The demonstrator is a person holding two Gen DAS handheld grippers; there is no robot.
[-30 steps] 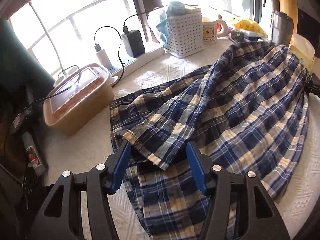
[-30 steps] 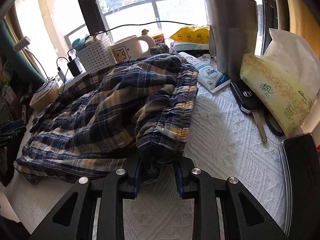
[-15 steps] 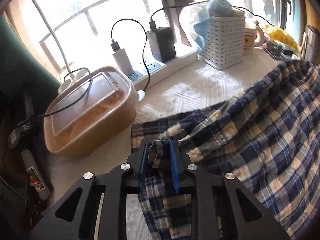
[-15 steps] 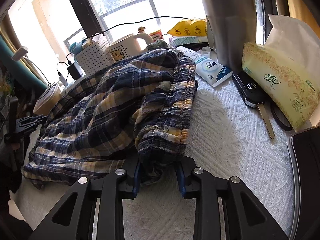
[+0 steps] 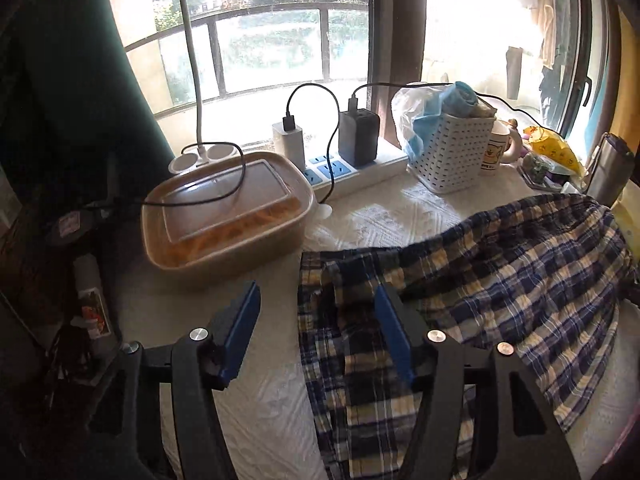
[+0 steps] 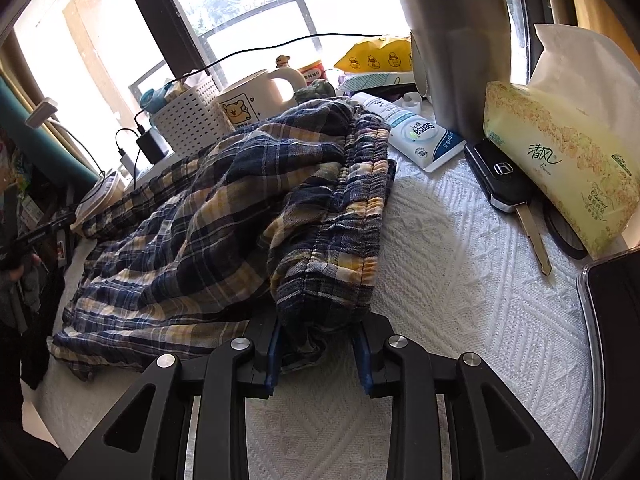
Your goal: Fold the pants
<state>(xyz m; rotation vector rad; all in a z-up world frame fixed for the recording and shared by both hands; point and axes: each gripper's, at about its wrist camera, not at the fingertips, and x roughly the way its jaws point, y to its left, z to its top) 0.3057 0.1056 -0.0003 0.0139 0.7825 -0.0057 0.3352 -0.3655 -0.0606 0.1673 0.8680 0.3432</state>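
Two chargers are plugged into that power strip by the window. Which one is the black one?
The black charger is the bigger block on the right, nearer the white basket. The other charger, to its left beside the lidded container, is white and slimmer.

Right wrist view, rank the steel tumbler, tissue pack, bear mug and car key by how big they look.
1. steel tumbler
2. tissue pack, nearly alike and nearer, so unsure
3. bear mug
4. car key

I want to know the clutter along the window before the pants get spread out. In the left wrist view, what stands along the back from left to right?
Lidded food container → white charger → black charger → white basket → mug → yellow packet → steel flask.
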